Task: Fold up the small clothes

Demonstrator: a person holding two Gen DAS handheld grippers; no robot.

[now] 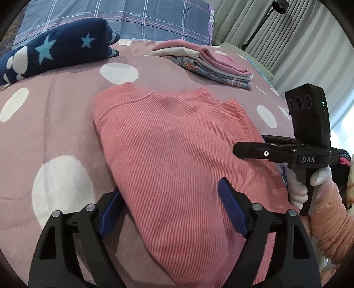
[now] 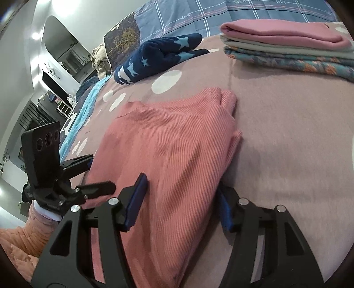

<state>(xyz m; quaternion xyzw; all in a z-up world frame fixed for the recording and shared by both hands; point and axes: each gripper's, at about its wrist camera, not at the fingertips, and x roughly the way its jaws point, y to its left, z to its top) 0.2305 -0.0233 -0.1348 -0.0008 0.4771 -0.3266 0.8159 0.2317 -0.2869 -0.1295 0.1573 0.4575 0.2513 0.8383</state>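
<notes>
Both tools stand released, blue pads spread wide with the near end of the garment lying between them and nothing pinched. Left tool (image 1: 170,208) straddles the near left part of the pink ribbed garment (image 1: 168,141), its left pad at the cloth's left edge and its right pad over the fabric. Left of this tool the mauve bedspread (image 1: 55,124) with white dots shows bare; ahead and to its left lies a rolled navy blanket with stars (image 1: 55,51), and ahead to its right a stack of folded clothes (image 1: 212,66) with a pink piece on top. Right tool (image 2: 179,201) straddles the garment's near right part, its right pad at the folded right edge, which shows layers at the far corner. The garment lies flat on the bed ahead of both tools. From the right tool's view the blanket sits ahead left, the stack ahead right, and a blue plaid pillow (image 2: 199,17) beyond both.
</notes>
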